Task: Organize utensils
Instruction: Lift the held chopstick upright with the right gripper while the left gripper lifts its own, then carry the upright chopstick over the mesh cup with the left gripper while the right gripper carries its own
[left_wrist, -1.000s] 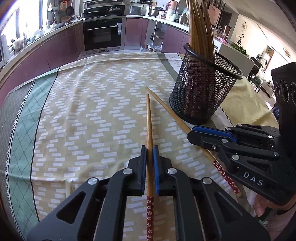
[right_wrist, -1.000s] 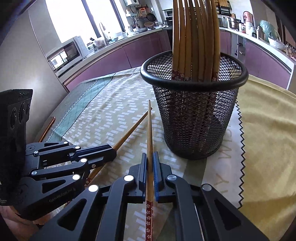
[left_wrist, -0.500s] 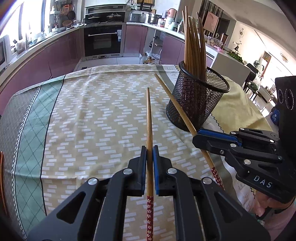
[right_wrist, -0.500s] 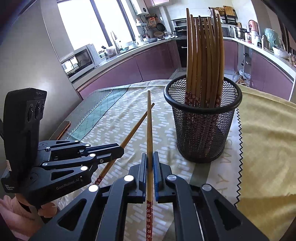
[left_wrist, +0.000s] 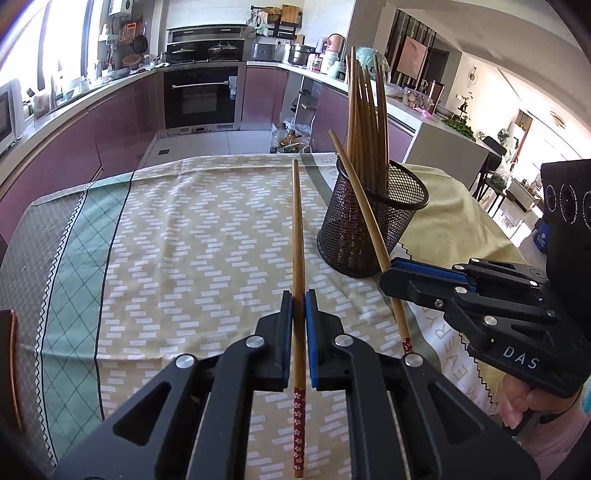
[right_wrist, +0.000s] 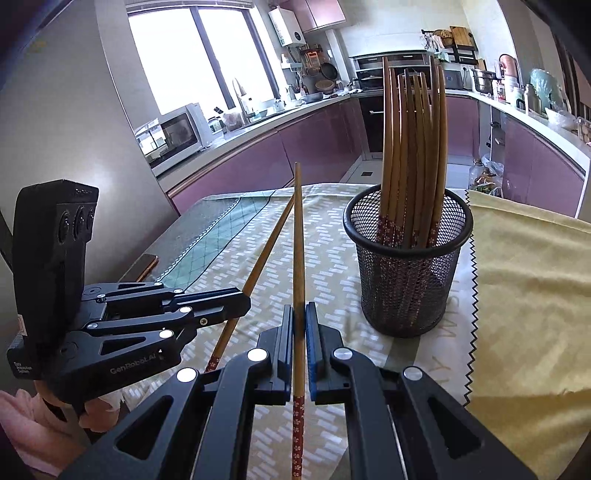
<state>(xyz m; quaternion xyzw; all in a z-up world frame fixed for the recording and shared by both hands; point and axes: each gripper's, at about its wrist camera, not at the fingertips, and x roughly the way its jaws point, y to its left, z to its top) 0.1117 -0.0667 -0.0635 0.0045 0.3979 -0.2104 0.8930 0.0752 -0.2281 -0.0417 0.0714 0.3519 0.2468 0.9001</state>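
My left gripper (left_wrist: 299, 295) is shut on a wooden chopstick (left_wrist: 297, 236) with a red flowered end, held above the tablecloth and pointing away. My right gripper (right_wrist: 300, 308) is shut on a second chopstick (right_wrist: 299, 243) of the same kind. In the left wrist view the right gripper (left_wrist: 388, 271) sits to the right with its chopstick (left_wrist: 360, 199) slanting across the black mesh holder (left_wrist: 373, 229). The holder (right_wrist: 410, 273) stands upright with several chopsticks (right_wrist: 410, 147) in it. The left gripper (right_wrist: 240, 302) shows at the left in the right wrist view.
A patterned tablecloth (left_wrist: 184, 240) covers the table, with a yellow cloth (right_wrist: 528, 288) at the right. A phone (right_wrist: 144, 264) lies near the table's left edge. Purple kitchen cabinets and an oven (left_wrist: 201, 94) stand beyond the table.
Both grippers have lifted and pulled back from the holder with their chopsticks, which now point higher. The holder looks smaller and farther away in both views.
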